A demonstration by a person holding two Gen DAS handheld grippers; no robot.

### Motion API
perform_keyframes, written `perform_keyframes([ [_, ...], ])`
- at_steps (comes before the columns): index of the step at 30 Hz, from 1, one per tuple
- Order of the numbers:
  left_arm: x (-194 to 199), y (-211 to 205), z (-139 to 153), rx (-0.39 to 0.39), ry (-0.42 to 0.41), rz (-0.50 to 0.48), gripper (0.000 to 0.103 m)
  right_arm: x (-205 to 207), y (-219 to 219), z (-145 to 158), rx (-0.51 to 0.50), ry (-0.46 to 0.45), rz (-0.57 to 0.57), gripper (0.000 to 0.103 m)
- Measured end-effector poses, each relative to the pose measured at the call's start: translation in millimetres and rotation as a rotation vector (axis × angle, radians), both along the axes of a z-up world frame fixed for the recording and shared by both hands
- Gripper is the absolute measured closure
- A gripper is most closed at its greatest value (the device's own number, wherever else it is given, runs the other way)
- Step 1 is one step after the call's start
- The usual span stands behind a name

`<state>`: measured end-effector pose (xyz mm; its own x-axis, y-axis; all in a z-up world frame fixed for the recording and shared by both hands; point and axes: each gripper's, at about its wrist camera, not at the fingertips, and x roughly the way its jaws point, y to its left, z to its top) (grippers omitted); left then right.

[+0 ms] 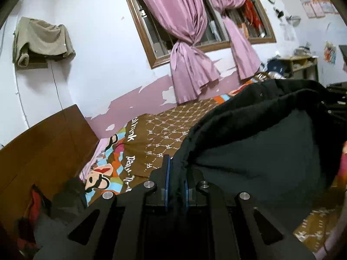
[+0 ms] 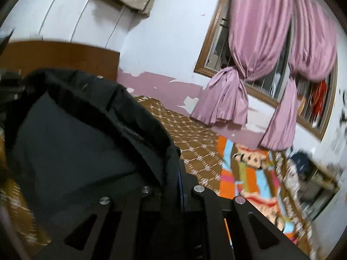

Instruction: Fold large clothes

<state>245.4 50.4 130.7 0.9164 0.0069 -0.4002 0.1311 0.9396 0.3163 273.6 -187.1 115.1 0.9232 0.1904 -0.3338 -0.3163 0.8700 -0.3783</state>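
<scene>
A large black garment [image 1: 260, 143] hangs lifted above the bed, stretched between both grippers. My left gripper [image 1: 176, 169] is shut on the garment's left edge, the cloth pinched between its blue-padded fingers [image 1: 166, 173]. In the right wrist view the same black garment [image 2: 76, 134] fills the left half, and my right gripper [image 2: 176, 169] is shut on its right edge; cloth covers the left finger. The garment sags in a deep fold between the two grips, its lower part hidden below the frames.
Under the garment lies a bed with a brown patterned cover [image 1: 164, 130] and a bright cartoon print [image 2: 249, 169]. A wooden headboard [image 1: 43, 147] stands at the left. Pink curtains [image 1: 186, 43] hang at a window. Dark clothes [image 1: 67, 195] lie near the headboard. Cluttered shelves [image 1: 301, 65] stand far right.
</scene>
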Motion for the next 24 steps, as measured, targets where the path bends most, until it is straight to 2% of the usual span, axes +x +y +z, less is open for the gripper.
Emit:
perform_keyframes([
  [2,30,8,-12,-0.021,0.02,0.018,0.095,25,7,-11,-0.053,-0.009,-0.018,0.095],
  [5,64,20,-32,-0.086,0.056,0.045,0.095,55,13,-27,-0.08,0.014,-0.039,0.094],
  [9,109,37,-60,-0.168,0.161,0.057,0.095,82,17,-44,-0.077,0.071,-0.057,0.094],
  [13,129,44,-74,-0.184,0.21,0.048,0.095,99,15,-56,-0.045,0.116,-0.087,0.093],
  [15,136,44,-79,-0.198,0.232,0.043,0.094,107,11,-63,-0.002,0.163,-0.105,0.088],
  [18,140,42,-87,-0.224,0.268,0.044,0.092,115,3,-69,0.086,0.246,-0.111,0.086],
  [20,140,38,-90,-0.22,0.274,0.043,0.09,114,-1,-69,0.121,0.261,-0.108,0.073],
  [21,137,35,-89,-0.214,0.27,0.037,0.088,110,-3,-68,0.136,0.251,-0.097,0.055],
  [22,135,33,-88,-0.211,0.264,0.029,0.081,107,-3,-66,0.143,0.237,-0.089,0.036],
  [23,133,31,-86,-0.213,0.25,0.015,0.075,101,-4,-62,0.15,0.212,-0.078,0.031],
  [24,130,30,-83,-0.225,0.237,-0.001,0.054,95,-4,-59,0.156,0.194,-0.064,0.028],
])
